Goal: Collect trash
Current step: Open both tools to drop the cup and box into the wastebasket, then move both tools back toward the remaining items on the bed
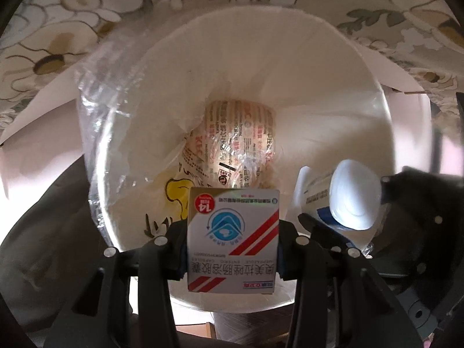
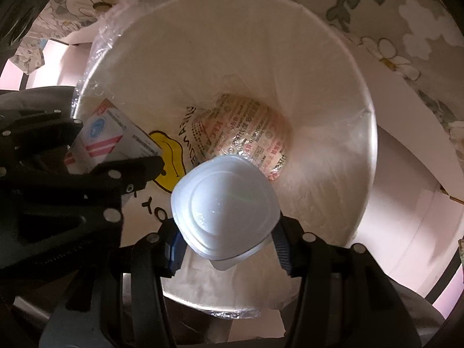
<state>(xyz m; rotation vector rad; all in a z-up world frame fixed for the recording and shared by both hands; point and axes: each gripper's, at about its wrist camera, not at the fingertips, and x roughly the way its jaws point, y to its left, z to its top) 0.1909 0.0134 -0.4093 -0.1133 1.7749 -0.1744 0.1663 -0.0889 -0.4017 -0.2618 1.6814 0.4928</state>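
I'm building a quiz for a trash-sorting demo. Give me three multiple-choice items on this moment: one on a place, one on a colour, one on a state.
1. Where are both held items?
A. Over the bin's opening
B. On the floral cloth
C. On the floor

2. What colour are the medicine box's diagonal stripes?
A. Green
B. Red
C. Black

3. What is the right gripper doing?
A. Hanging empty
B. Gripping the box
C. Gripping a white plastic cup

Answers:
1 A: the medicine box and white plastic cup hang above the lined bin.
2 B: its stripes are red.
3 C: the right gripper has its fingers clamping the cup.
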